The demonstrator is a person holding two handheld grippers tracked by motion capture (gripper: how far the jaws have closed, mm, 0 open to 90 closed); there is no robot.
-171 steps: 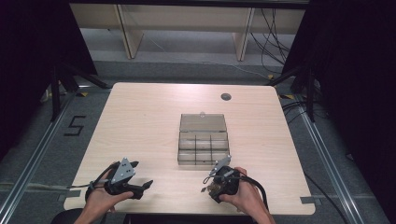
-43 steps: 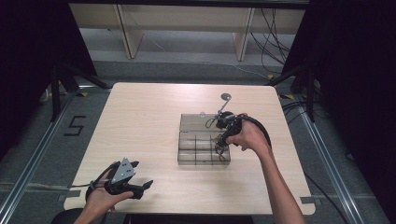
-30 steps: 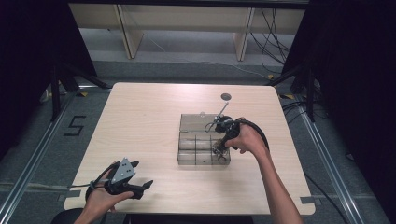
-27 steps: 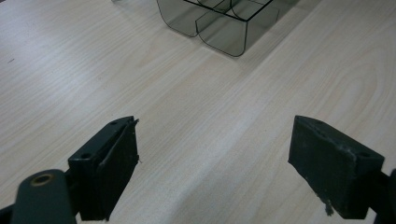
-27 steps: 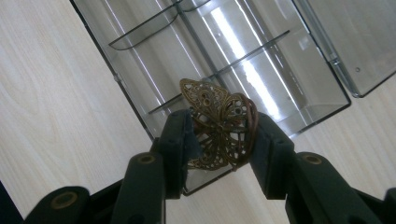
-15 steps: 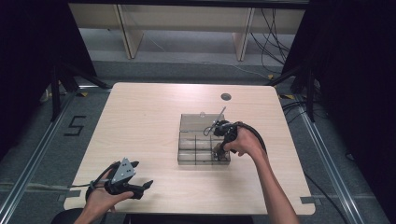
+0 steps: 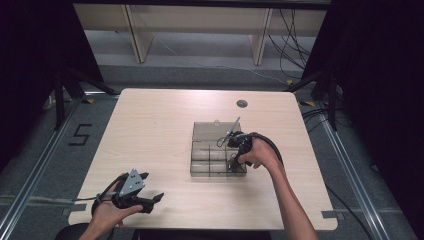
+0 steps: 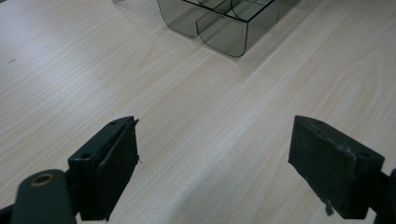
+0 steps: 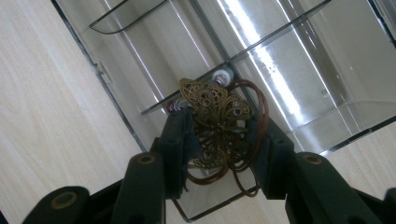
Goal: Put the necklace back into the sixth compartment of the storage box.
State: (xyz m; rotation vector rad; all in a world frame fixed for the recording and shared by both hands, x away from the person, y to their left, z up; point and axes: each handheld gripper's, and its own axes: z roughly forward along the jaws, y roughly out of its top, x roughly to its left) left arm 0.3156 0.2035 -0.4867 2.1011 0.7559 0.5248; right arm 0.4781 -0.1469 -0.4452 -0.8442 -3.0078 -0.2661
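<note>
A clear smoky organiser box (image 7: 205, 132) with several compartments lies right of the table's middle. My right gripper (image 7: 234, 162) points down into its near right corner. In the right gripper view the right gripper (image 9: 219, 128) is shut on a brass filigree ornament (image 9: 215, 109) with thin wire rings and small beads, held just above a compartment of the box (image 9: 116, 93). My left gripper (image 7: 152, 202) rests at the table's front left, jaws wide open. In the left gripper view the left gripper (image 8: 215, 154) has bare wood between its pads, and the box (image 8: 224, 32) lies farther off.
A small dark round grommet (image 7: 242, 104) sits near the table's far edge. The right gripper's cable (image 7: 272, 147) loops over the hand beside the box. Dark curtains and metal floor rails flank the table; light wood stretches left of the box.
The right hand left the table's front edge, went over the box, then came nearer and lower into its near right corner with the ornament. The left gripper has stayed put.
</note>
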